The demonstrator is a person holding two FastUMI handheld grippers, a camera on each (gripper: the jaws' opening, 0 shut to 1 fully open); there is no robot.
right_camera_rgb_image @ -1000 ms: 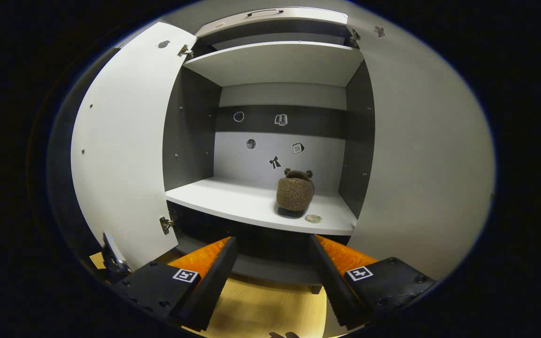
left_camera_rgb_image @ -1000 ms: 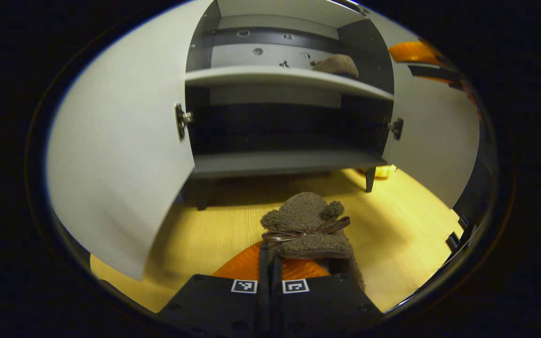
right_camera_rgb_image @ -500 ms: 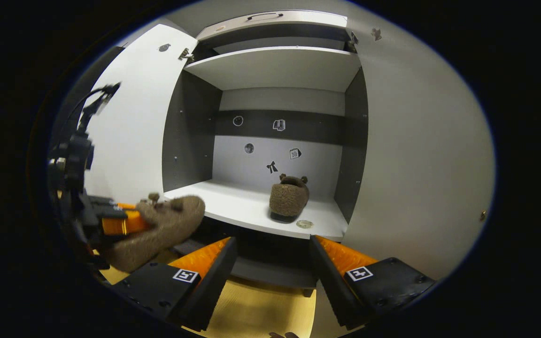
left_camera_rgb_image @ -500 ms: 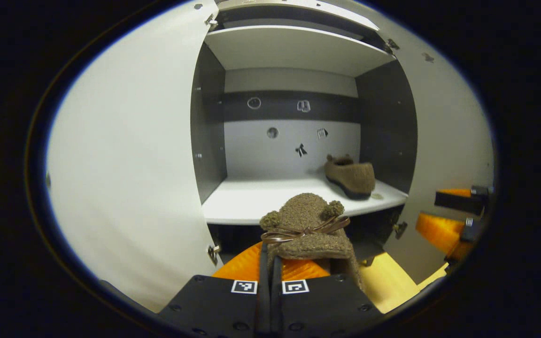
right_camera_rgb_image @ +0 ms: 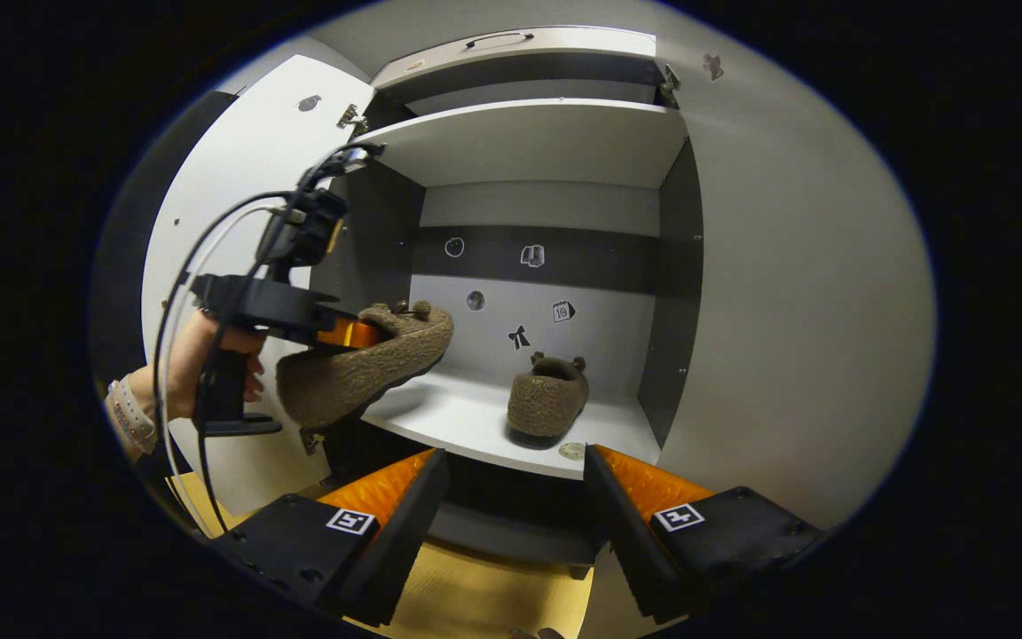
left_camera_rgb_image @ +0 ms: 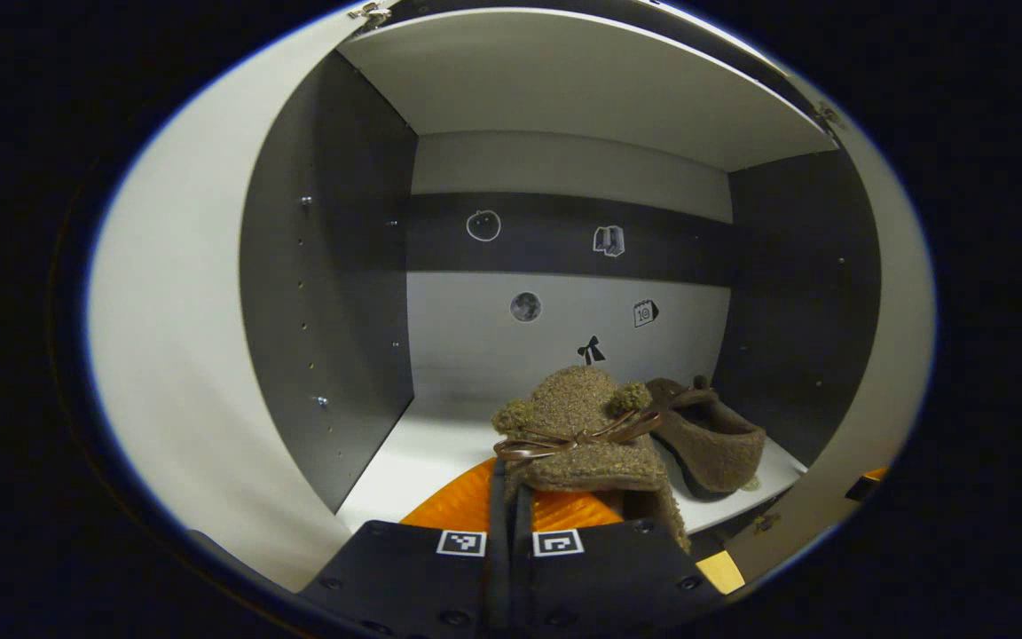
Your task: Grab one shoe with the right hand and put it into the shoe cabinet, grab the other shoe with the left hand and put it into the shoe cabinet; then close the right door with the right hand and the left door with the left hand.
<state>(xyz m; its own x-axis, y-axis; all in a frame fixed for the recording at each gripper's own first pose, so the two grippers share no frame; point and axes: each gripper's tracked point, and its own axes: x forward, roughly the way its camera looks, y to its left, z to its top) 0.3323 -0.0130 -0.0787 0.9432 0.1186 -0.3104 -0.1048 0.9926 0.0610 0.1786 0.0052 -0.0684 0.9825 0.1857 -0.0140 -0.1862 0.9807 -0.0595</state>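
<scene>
- Left gripper (left_camera_rgb_image: 511, 497) sat with its jaws clamped together on the heel edge of a fuzzy brown slipper (left_camera_rgb_image: 577, 426); toe pointed forward, a ribbon bow across the top.
- In the right gripper view, that held slipper (right_camera_rgb_image: 360, 368) hung in the air at the front left edge of the middle shelf (right_camera_rgb_image: 475, 417), toe aimed into the cabinet. A hand (right_camera_rgb_image: 200, 355) gripped the tool's handle, cables looping above.
- Right gripper (right_camera_rgb_image: 515, 524) hung below shelf level, jaws wide apart, holding nothing.
- Second slipper (right_camera_rgb_image: 548, 399) rested on the shelf's right side, heel toward the front; a small round disc (right_camera_rgb_image: 572, 451) lay just beside it.
- Left door (right_camera_rgb_image: 227, 222) and right door (right_camera_rgb_image: 795, 293) both stood open.
- Small stickers (left_camera_rgb_image: 590, 350) dotted the cabinet's back panel.
</scene>
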